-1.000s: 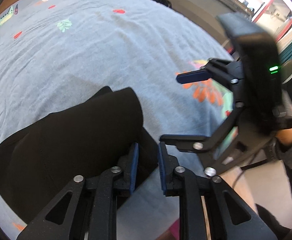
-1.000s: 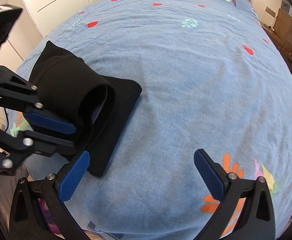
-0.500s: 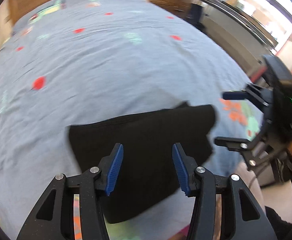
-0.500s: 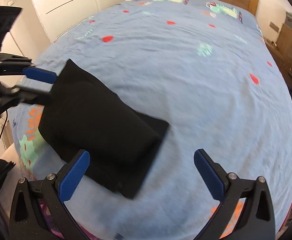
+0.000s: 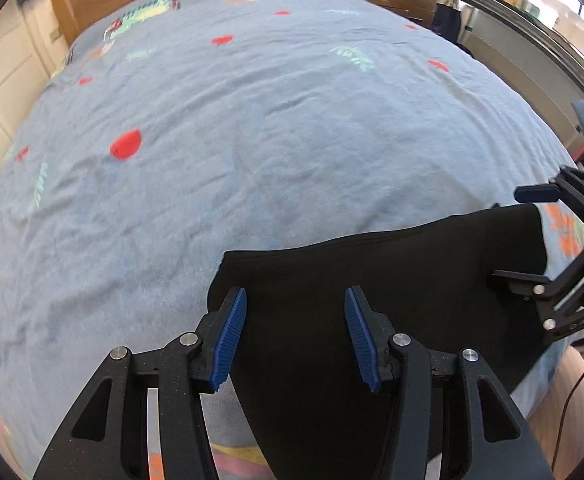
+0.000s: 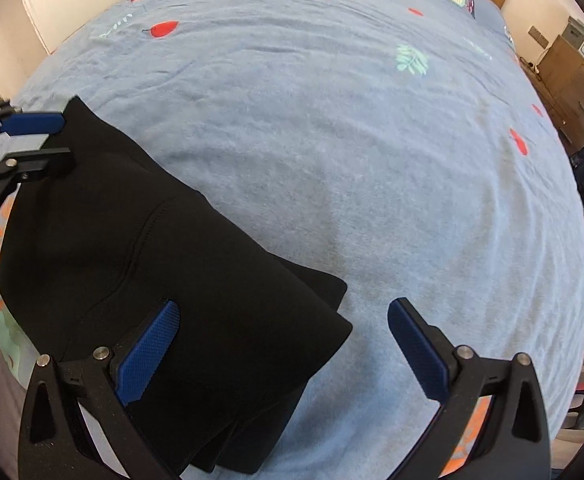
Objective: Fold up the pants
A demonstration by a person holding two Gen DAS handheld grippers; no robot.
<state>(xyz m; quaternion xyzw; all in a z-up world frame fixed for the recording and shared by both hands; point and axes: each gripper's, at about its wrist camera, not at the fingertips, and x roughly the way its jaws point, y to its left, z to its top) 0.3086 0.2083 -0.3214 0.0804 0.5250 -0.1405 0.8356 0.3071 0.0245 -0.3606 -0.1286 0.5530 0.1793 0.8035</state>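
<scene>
I held both grippers over the folded pants [image 5: 391, 280] at the bed's [image 5: 292, 140] near edge: left gripper [image 5: 295, 336] part-spread, right gripper [image 6: 284, 350] wide, both seemingly empty, long axis running left-right.

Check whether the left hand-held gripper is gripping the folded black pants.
Apart. In the left wrist view the left hand-held gripper has open jaws, a gap separating both blue pads from the folded black pants.

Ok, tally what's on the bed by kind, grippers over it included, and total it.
Folded black pants: 1
Grippers, both open over the pants: 2 (left gripper, right gripper)
Total: 3
</scene>
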